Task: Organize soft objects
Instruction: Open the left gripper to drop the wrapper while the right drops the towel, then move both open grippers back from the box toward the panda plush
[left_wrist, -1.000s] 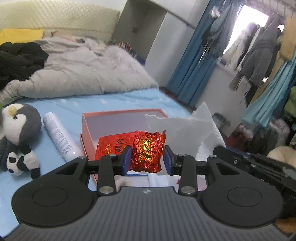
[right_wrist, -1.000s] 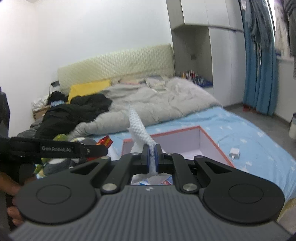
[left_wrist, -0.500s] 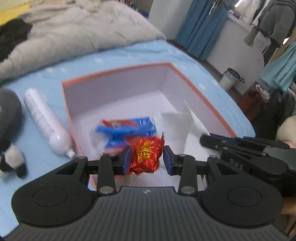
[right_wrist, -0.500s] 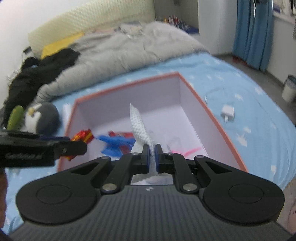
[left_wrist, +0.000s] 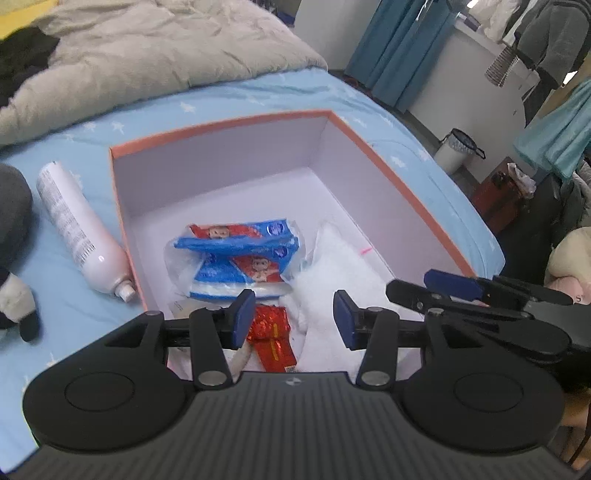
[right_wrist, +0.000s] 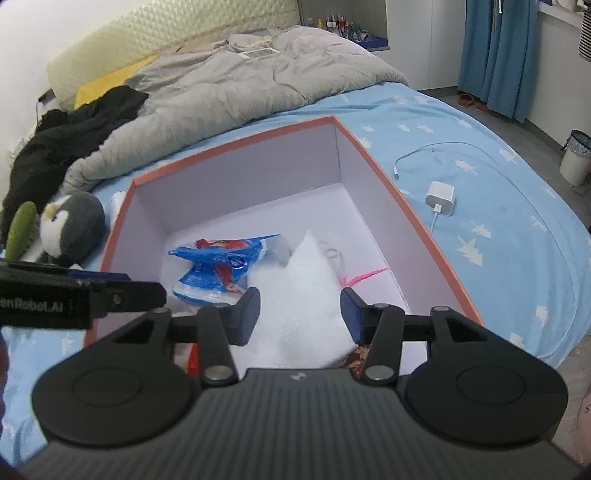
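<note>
The left gripper (right_wrist: 83, 295), seen from the right wrist, carries white lettering along its side: it reads "enRobot.AI", the start cut off by the frame edge. The white spray bottle (left_wrist: 77, 229) beside the box has columns of fine print, too small to read. The blue-and-red snack packets (left_wrist: 240, 258) show printing, illegible.

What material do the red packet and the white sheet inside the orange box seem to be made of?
Red packet: likely metallised foil or plastic film; glossy, crinkled, with glints. White sheet: probably paper towel; matte, soft folds, a faint embossed texture. Orange box: apparently cardboard; stiff, straight walls, matte.
</note>
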